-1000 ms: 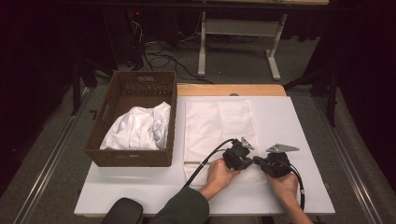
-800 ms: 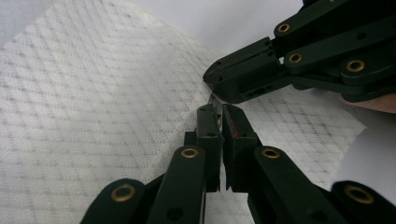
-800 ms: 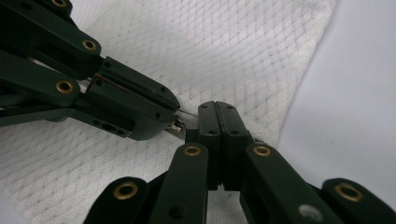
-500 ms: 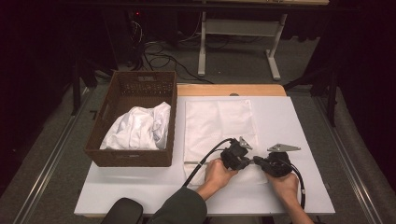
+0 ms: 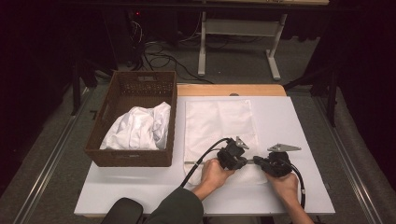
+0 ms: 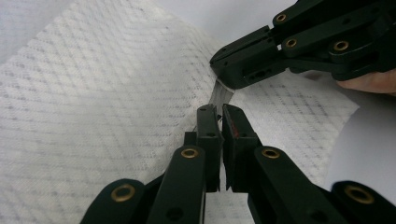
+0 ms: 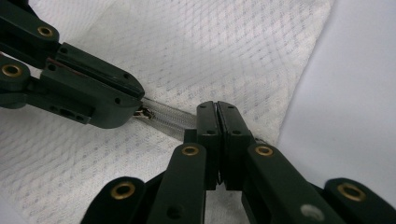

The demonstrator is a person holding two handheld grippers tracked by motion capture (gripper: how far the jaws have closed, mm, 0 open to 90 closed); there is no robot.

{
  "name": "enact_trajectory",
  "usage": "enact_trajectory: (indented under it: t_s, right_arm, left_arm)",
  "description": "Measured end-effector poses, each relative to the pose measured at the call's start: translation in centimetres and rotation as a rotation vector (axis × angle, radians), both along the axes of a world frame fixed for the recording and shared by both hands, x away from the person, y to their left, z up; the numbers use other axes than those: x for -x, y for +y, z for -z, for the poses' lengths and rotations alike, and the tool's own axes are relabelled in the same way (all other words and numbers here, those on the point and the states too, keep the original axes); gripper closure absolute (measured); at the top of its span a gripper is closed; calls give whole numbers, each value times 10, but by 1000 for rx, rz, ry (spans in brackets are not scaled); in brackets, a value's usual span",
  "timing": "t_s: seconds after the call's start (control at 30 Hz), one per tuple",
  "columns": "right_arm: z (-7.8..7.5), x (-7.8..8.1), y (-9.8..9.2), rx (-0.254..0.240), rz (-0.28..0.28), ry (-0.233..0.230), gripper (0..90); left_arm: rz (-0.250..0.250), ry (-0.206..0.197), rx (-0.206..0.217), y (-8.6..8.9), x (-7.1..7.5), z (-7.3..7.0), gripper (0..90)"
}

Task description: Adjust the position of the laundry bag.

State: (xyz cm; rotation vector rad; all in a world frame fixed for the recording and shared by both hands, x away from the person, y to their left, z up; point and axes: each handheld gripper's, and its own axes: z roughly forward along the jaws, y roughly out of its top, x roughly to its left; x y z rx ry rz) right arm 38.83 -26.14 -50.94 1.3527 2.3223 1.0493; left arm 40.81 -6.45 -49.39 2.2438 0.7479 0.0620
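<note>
Right gripper: fingers pressed together on the zipper tape
Left gripper: at the zipper pull
Mesh bag: flat on white desk

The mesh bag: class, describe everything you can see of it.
The mesh bag is white, flat and rectangular, netted with a diamond weave, lying on the white table right of the basket. A zip runs along its near edge; the left gripper and right gripper are both shut on it.

The bench is seen from above and in front, at a distance. Each claw-mounted view is aimed closely along its own jaws; the white mesh bag is shared by all three.
</note>
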Motion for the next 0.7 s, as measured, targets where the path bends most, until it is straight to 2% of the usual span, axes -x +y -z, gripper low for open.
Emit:
enact_trajectory:
  t_s: [0.47, 0.7]
  right_arm:
    - [0, 1, 2, 17, 2, -8, 884]
    - [0, 1, 2, 18, 2, -10, 883]
  left_arm:
    - [-8, 11, 10, 10, 2, -2, 863]
    - [-12, 4, 9, 17, 4, -4, 864]
